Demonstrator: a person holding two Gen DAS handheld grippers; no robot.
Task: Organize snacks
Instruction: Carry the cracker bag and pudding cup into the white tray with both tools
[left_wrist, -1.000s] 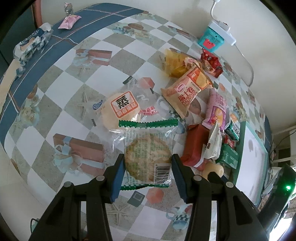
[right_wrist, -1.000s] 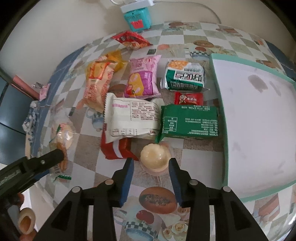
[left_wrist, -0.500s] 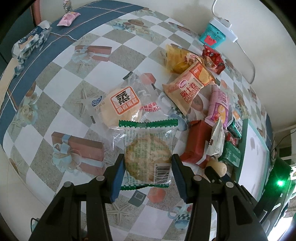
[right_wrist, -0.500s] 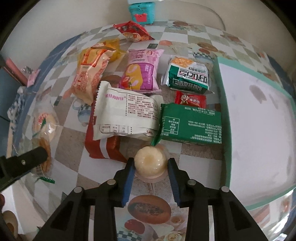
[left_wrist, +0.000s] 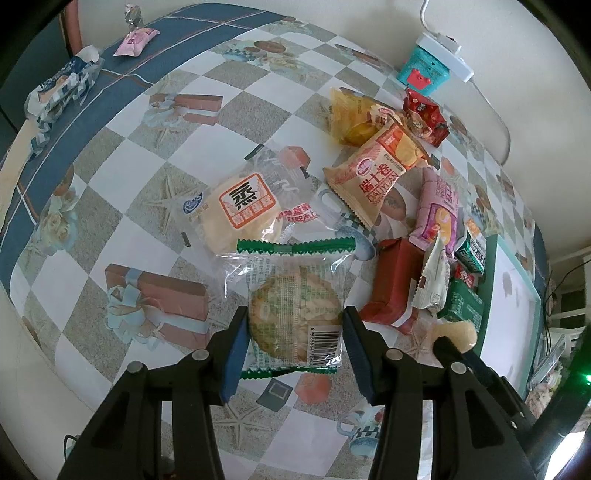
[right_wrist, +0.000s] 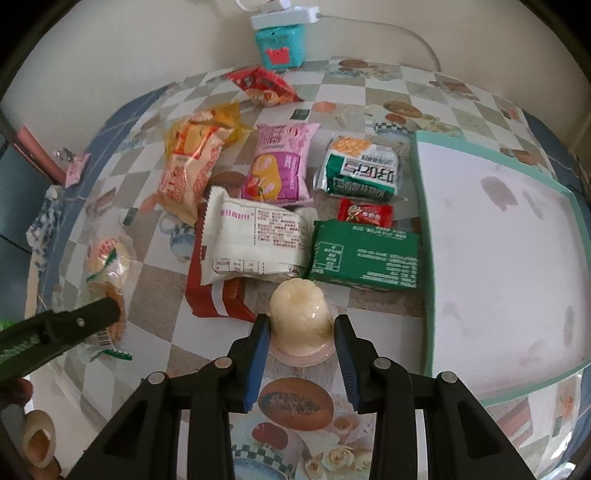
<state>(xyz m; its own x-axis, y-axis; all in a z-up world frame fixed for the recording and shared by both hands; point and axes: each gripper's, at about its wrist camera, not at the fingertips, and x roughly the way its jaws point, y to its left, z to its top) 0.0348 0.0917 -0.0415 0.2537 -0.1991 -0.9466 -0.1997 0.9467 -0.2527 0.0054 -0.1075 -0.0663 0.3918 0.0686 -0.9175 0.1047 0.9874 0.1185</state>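
Between the right gripper's blue pads, which have just been closing, the pale domed jelly cup is now pinched just above the checked tablecloth, ready for the white teal-rimmed tray; farther left, the left gripper stays clamped on the clear-wrapped round cracker

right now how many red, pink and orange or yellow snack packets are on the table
red plastic snack packets: 3
pink plastic snack packets: 2
orange or yellow plastic snack packets: 2
total: 7
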